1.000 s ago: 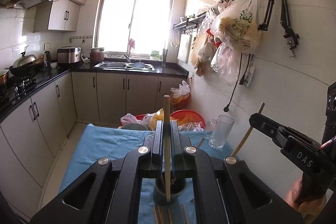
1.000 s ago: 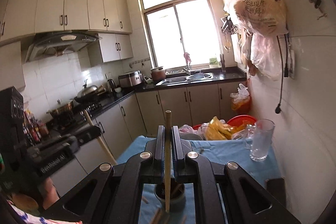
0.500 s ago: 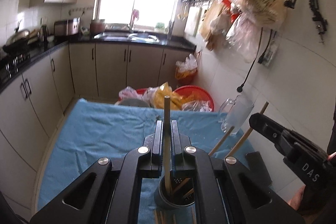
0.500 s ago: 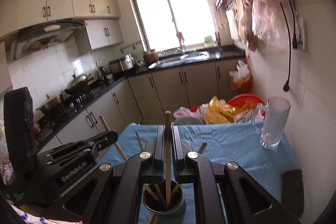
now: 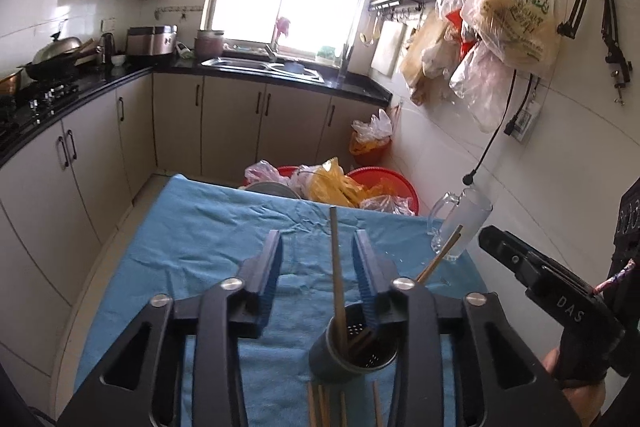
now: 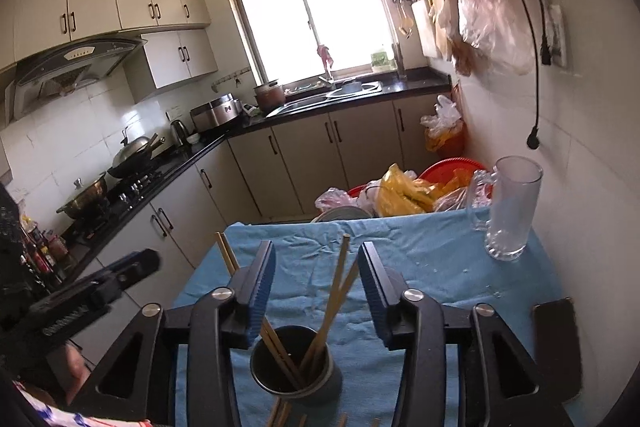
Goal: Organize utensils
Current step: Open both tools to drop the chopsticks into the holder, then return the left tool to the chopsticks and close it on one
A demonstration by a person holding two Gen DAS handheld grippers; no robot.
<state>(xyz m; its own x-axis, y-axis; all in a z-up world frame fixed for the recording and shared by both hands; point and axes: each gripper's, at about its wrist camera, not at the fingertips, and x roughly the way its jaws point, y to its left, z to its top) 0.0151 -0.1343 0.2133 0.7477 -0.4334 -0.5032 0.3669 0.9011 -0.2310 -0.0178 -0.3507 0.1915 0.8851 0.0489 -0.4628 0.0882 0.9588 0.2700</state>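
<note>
Holding both tongs spread wide above the dark perforated chopstick holder [image 6: 295,363], I grip nothing with the left tongs [image 5: 318,275] or the right tongs [image 6: 316,281], so the wooden chopsticks [image 6: 334,291] lean freely against its rim, tips down inside it. The holder stands near my edge of the blue-clothed table [image 6: 432,259], close enough that I can drop sticks in from straight above. More loose chopsticks [image 5: 320,403] lie on the cloth just in front of the holder, so I judge the sorting unfinished; the glass mug [image 6: 510,207] stands well apart at the far corner.
</note>
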